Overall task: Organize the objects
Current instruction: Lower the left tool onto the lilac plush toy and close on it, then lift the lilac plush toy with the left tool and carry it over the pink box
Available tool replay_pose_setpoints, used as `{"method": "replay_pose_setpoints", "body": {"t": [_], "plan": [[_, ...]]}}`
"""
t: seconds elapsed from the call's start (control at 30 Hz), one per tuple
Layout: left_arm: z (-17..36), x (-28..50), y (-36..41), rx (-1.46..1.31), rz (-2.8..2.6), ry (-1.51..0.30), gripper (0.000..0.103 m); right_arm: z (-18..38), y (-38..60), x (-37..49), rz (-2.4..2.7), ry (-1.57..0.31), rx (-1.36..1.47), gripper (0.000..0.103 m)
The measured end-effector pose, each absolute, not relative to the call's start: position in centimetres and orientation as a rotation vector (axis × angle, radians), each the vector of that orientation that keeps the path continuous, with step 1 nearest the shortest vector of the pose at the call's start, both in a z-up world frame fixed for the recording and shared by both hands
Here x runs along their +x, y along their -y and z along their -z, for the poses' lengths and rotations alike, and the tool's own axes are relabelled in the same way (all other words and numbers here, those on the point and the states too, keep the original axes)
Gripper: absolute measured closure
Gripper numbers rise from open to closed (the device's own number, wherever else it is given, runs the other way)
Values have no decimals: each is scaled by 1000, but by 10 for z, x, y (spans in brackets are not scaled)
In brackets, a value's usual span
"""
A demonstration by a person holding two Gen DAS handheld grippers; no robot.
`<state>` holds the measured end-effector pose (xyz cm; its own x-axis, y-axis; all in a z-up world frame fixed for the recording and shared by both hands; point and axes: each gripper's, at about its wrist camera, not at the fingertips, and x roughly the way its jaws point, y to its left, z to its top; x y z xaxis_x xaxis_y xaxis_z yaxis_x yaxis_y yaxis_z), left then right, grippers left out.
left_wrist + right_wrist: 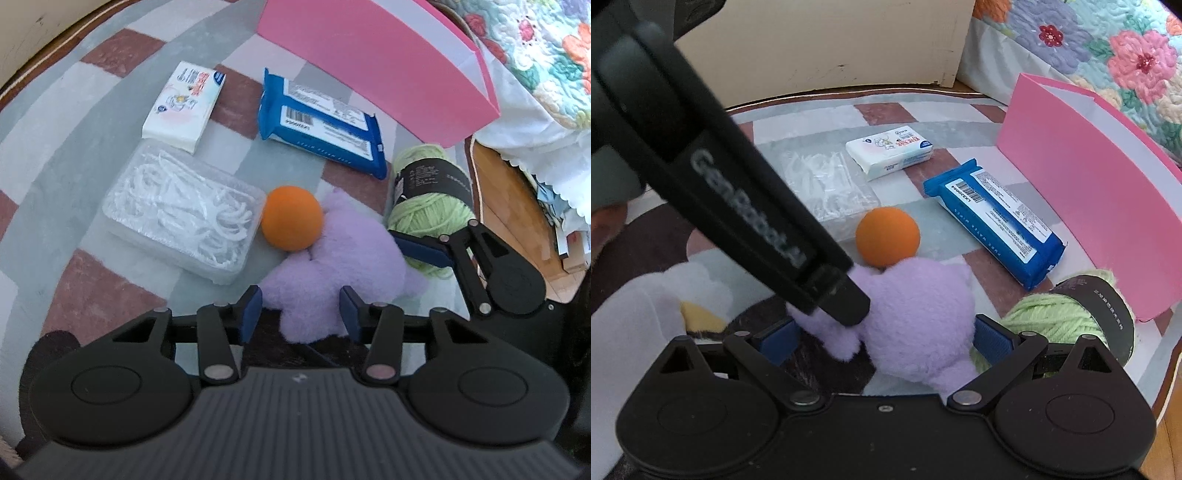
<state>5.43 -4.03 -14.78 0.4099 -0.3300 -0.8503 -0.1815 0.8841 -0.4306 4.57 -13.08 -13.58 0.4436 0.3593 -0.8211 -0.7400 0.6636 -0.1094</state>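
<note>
A purple plush toy (pixel 332 266) lies on the checked rug, also in the right wrist view (pixel 916 317). My left gripper (pixel 301 310) is open with its blue pads either side of the plush's near end. My right gripper (pixel 886 336) is open, wide around the plush's body; it shows in the left wrist view (pixel 424 254) beside the green yarn. An orange ball (pixel 291 218) touches the plush's far side. A green yarn skein (pixel 432 199) lies to the right. A pink open box (pixel 373 62) stands behind.
A blue wipes pack (pixel 321 125), a white tissue pack (pixel 184 107) and a clear plastic box of white pieces (pixel 181 210) lie on the rug (pixel 74 155). A floral quilt (pixel 546 44) hangs at right over wooden floor (pixel 506 195). The left gripper's body (pixel 738 184) crosses the right wrist view.
</note>
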Motion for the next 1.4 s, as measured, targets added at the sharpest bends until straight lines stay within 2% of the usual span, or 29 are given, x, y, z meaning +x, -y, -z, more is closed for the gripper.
{"method": "replay_pose_setpoints", "body": {"t": [0.23, 0.3, 0.53, 0.97, 1.13, 1.4], "plan": [[151, 53, 37, -547, 115, -1163, 58, 129, 134, 36, -631, -903, -429, 18], [153, 53, 37, -572, 131, -1165, 64, 128, 138, 29, -609, -910, -401, 22], [153, 51, 42, -559, 149, -1147, 66, 127, 161, 27, -573, -947, -216, 35], [148, 51, 56, -425, 165, -1116, 72, 139, 165, 36, -528, -972, -90, 42], [138, 43, 54, -406, 170, -1111, 73, 126, 156, 24, -513, -940, -149, 49], [104, 27, 52, -355, 206, -1054, 73, 96, 147, 14, -473, -899, -196, 51]]}}
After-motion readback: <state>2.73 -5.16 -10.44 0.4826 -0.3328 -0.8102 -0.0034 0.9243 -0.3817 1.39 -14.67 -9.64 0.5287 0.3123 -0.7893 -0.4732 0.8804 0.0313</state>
